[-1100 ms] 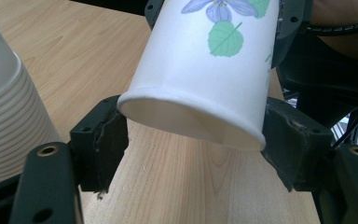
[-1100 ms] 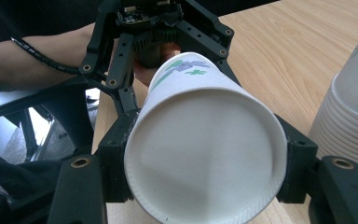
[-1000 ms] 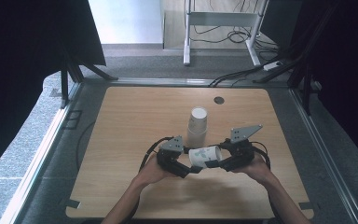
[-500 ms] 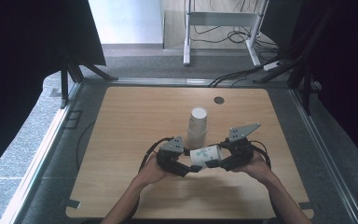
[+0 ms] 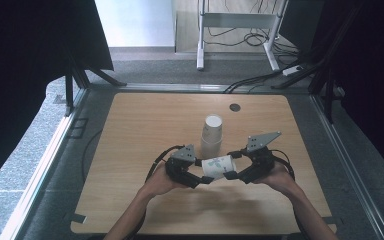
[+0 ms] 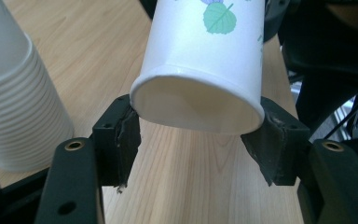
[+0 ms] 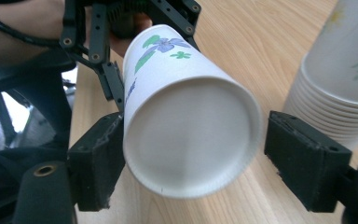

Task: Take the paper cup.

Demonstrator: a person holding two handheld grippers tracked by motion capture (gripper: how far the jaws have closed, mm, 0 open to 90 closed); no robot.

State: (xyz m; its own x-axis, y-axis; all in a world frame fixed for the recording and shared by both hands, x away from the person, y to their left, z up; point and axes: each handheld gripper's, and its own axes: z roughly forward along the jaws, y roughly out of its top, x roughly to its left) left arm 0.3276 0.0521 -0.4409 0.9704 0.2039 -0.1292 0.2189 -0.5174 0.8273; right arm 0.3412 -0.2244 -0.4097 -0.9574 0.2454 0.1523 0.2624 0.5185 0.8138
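A white paper cup printed with green leaves and a purple flower (image 5: 218,166) lies on its side in the air just above the light wooden desk (image 5: 130,130), held between the two grippers at about six o'clock from the upright stack of white paper cups (image 5: 212,135). Its long axis runs roughly from nine to three o'clock across the desk. The left gripper (image 5: 203,178) meets the open rim end: in the left gripper view its jaws bracket the rim (image 6: 200,105) and appear to press on both sides, grasping the cup. The right gripper (image 5: 231,174) faces the closed base (image 7: 189,140); in the right gripper view one jaw touches the cup wall while the other stands clear with a visible gap, so this gripper is released. Both grippers are equally near the cup, one at each end. The coming move likely turns on this axis: a handover along it, or a pull to separate nested cups.
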